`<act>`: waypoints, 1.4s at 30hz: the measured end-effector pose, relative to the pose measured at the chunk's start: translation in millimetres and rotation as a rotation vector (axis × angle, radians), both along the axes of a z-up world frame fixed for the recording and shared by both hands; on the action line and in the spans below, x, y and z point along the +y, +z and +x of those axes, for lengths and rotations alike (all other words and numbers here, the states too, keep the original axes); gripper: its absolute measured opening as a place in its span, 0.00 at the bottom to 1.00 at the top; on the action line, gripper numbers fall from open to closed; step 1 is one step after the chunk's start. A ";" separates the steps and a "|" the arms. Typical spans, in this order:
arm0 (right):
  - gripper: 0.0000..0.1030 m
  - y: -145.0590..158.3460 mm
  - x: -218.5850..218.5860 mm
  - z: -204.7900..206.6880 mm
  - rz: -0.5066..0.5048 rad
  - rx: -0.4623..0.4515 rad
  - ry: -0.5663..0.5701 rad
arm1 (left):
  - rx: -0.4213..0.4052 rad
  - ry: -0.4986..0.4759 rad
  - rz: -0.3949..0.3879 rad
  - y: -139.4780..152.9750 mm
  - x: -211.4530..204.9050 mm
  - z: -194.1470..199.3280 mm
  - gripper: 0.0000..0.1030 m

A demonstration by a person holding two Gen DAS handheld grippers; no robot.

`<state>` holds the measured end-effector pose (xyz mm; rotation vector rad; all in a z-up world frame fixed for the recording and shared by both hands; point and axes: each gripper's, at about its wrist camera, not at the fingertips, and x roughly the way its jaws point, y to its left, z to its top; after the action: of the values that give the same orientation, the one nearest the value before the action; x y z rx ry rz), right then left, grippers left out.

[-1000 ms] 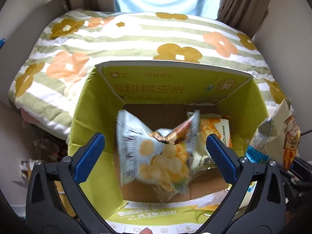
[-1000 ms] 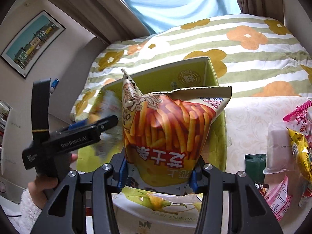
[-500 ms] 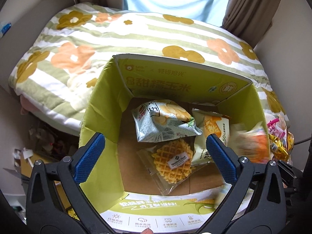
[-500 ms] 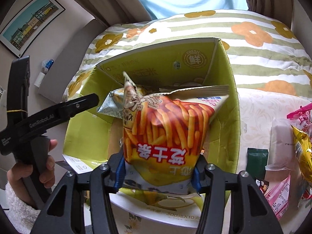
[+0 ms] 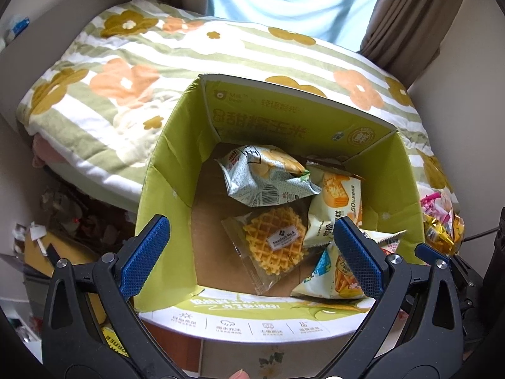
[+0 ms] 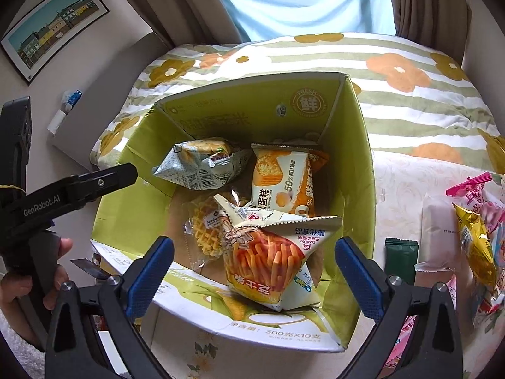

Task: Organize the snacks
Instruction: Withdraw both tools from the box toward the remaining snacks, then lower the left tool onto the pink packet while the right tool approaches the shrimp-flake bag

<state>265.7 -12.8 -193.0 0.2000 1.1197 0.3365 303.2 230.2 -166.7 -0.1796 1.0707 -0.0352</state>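
Note:
An open green cardboard box [image 5: 170, 170] [image 6: 363, 145] holds several snacks: a grey crisp bag [image 5: 265, 177] [image 6: 202, 164], a waffle packet [image 5: 274, 246] [image 6: 205, 230], an orange cake packet [image 5: 337, 199] [image 6: 277, 183] and a fries bag [image 6: 268, 259] [image 5: 334, 278] lying at the box's near right. My left gripper [image 5: 249, 252] is open and empty above the box's near edge. My right gripper [image 6: 252, 271] is open and empty just above the fries bag.
More snack packets lie on the table right of the box: a dark green sachet [image 6: 401, 259], a white packet [image 6: 438, 227], a gold bag [image 6: 476, 246] and pink packets [image 6: 473, 186]. A flowered bed [image 5: 157, 63] lies behind the box. Clutter [image 5: 56, 208] sits low at the left.
My right gripper opened and let go of the fries bag, which now lies in the box. The crisp bag dropped from my left gripper and settled at the back of the box.

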 end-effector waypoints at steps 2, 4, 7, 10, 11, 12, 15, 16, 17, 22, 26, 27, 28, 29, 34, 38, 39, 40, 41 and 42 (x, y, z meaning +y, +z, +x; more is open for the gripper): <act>0.99 2.4 0.1 -2.1 0.002 0.006 0.003 | -0.007 -0.005 -0.005 1.5 -0.9 -4.1 1.00; 0.99 6.7 0.7 -6.0 -0.006 0.003 0.010 | -0.014 -0.013 -0.013 3.1 -2.6 -7.7 1.00; 0.99 13.0 1.8 -12.7 -0.036 -0.004 0.021 | -0.021 -0.026 -0.033 5.6 -5.5 -12.8 1.00; 0.99 21.0 -1.4 -21.2 -0.040 -0.022 0.018 | -0.029 -0.035 -0.036 9.1 -11.5 -18.0 1.00; 0.99 23.4 -3.6 -23.5 -0.034 -0.029 0.016 | -0.031 -0.037 -0.038 10.3 -13.5 -19.2 1.00; 0.99 26.3 -6.7 -26.4 -0.025 -0.036 0.014 | -0.034 -0.039 -0.041 11.4 -16.2 -21.5 1.00; 0.99 33.3 -17.1 -33.9 -0.007 -0.053 0.005 | -0.047 -0.043 -0.046 16.1 -24.3 -28.7 1.00; 0.99 35.4 -20.9 -36.2 -0.003 -0.057 0.003 | -0.053 -0.045 -0.045 18.4 -28.5 -31.6 1.00; 0.99 38.3 -25.1 -38.5 -0.001 -0.062 0.000 | -0.059 -0.045 -0.043 21.0 -32.4 -34.6 1.00; 0.99 55.1 -53.6 -55.0 0.015 -0.108 0.010 | -0.105 -0.035 -0.025 37.1 -59.4 -54.7 1.00; 0.99 67.1 -87.7 -69.7 0.015 -0.142 0.009 | -0.124 -0.016 -0.031 46.7 -87.1 -71.3 1.00; 0.99 69.2 -96.8 -73.4 0.014 -0.146 0.007 | -0.128 -0.015 -0.037 48.8 -95.7 -75.6 1.00; 0.99 71.9 -107.4 -77.4 0.014 -0.150 0.003 | -0.134 -0.017 -0.042 50.6 -105.6 -80.5 1.00; 0.99 74.2 -119.5 -82.1 0.018 -0.156 -0.003 | -0.137 -0.021 -0.043 51.6 -115.5 -84.9 1.00; 0.99 79.4 -171.7 -100.5 0.034 -0.169 -0.030 | -0.142 -0.034 -0.023 52.0 -168.6 -105.1 1.00; 0.99 77.3 -211.6 -107.9 0.061 -0.164 -0.053 | -0.139 -0.048 -0.012 47.0 -209.7 -120.6 1.00; 0.99 75.5 -220.2 -109.4 0.063 -0.161 -0.057 | -0.134 -0.051 -0.010 43.7 -220.1 -124.5 1.00; 0.99 72.5 -230.6 -110.8 0.068 -0.156 -0.061 | -0.128 -0.054 -0.008 40.7 -228.3 -127.0 1.00; 0.99 70.3 -239.0 -111.8 0.073 -0.151 -0.064 | -0.118 -0.059 -0.008 36.6 -238.3 -129.7 1.00; 0.99 67.6 -246.8 -113.1 0.078 -0.144 -0.068 | -0.107 -0.067 -0.008 32.4 -247.4 -131.9 1.00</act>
<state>152.6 -259.6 -125.4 0.2778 0.9563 0.3293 171.3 -17.2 -134.3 -0.1472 0.9693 -0.1087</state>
